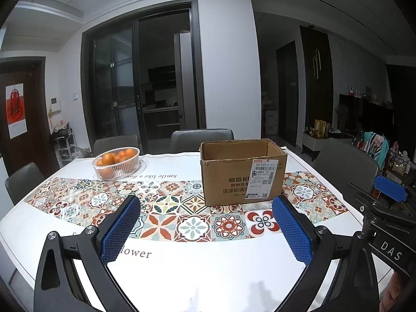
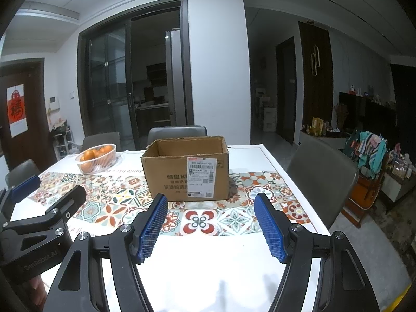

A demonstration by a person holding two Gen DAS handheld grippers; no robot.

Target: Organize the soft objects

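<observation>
An open brown cardboard box [image 1: 243, 171] with a white shipping label stands on the patterned strip of the table; it also shows in the right wrist view [image 2: 186, 167]. No soft object is in view. My left gripper [image 1: 206, 230] is open and empty, held above the table's near side, short of the box. My right gripper [image 2: 211, 227] is open and empty, also short of the box. The right gripper's body shows at the right edge of the left wrist view [image 1: 390, 208]; the left gripper's body shows at the left of the right wrist view [image 2: 39, 221].
A clear basket of oranges [image 1: 116, 162] sits at the table's far left, also in the right wrist view [image 2: 96, 158]. The white table [image 1: 208, 273] has grey chairs around it [image 1: 201, 140]. A cluttered shelf with cloths stands at the right [image 2: 371, 150].
</observation>
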